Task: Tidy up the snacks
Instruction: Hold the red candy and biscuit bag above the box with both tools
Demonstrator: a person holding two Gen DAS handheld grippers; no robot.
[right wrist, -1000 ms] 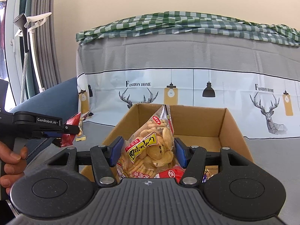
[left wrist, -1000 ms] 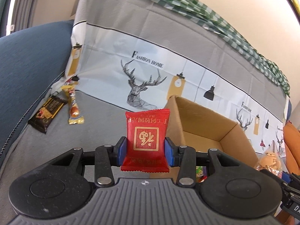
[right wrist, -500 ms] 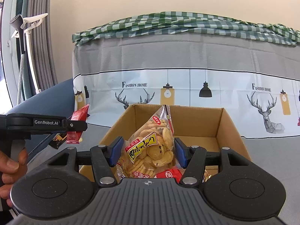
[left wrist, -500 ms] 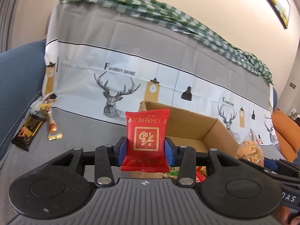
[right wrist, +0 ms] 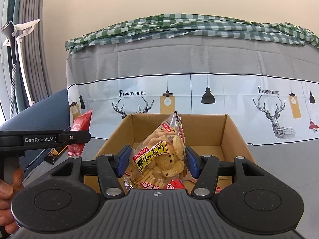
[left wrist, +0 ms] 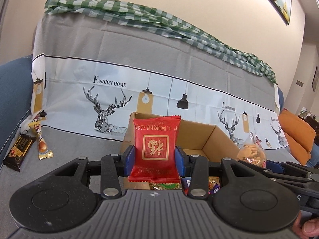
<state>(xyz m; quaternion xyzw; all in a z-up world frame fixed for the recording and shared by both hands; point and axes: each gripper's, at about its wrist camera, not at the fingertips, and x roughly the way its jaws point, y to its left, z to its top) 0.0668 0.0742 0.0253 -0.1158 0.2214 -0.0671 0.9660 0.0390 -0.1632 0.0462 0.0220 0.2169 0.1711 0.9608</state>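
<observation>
- My left hand-held gripper [left wrist: 155,158] is clamped on a red packet [left wrist: 156,147], blue pads pressing both sides; the packet stands upright with its print upside down.
- My right hand-held gripper [right wrist: 157,160] grips a clear bag of crackers [right wrist: 162,155], held upright above the open cardboard box [right wrist: 235,131].
- The box sits on a grey cloth-covered seat [right wrist: 279,159]; a few small wrappers lie on its floor, too blurred to name.
- From the right wrist I see the left hand-held gripper just left of the box, red packet in its jaws.
- Off to the left on the seat: a dark bar [left wrist: 19,149] and a gold-ended candy [left wrist: 40,141], well apart from the box.
- A green checked cloth [right wrist: 179,27] lies along the top of the backrest.
</observation>
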